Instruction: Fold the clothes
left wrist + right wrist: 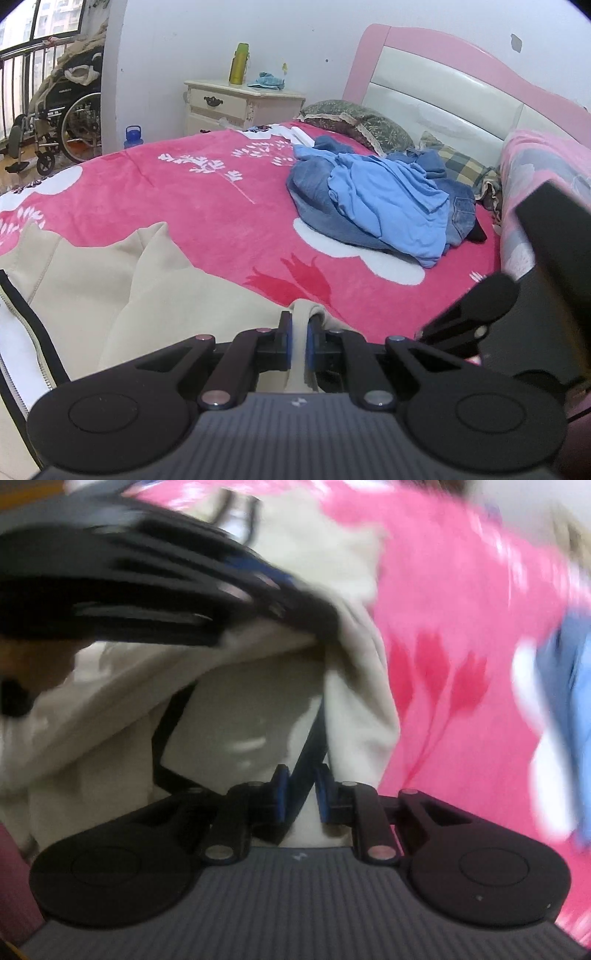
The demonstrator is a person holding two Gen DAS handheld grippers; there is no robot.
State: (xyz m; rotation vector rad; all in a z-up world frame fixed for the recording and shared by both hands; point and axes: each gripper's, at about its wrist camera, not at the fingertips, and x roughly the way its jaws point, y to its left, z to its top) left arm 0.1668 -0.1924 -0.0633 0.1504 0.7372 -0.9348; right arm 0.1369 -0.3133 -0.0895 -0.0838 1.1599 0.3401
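**Two grippers clamped on one cream jacket**

Two grippers, both pinching the same cream jacket (110, 280) at the near edge of the bed. Left gripper (298, 334): blue pads (287, 332) closed together on a narrow fold of cream fabric that stands up between them and runs back under the gripper body. Rest of the jacket spreads left and down from the fingers over the pink blanket (207, 206); dark zipper trim shows at far left, cut off by the frame edge.

Right gripper (300, 788): fingers drawn in on the jacket's dark edge band, cream cloth on both sides of them. Pads look closed on the band, though blur softens the contact. Jacket (258, 709) hangs lifted above the fingers, held up at top by the left gripper (295, 602), which is badly smeared there.

Pile of blue clothes (388, 199) lies well apart from the jacket, toward the pink headboard (436, 62), with pillows (354, 122) behind it. Nightstand (240, 103) with a green bottle (239, 62) stands beside the bed, wheelchair (62, 122) by the window.

Hard to read: right view is motion-blurred throughout. The jacket's lower part is hidden behind both gripper bodies. A dark block at the left view's right edge is the right gripper, only partly in frame.
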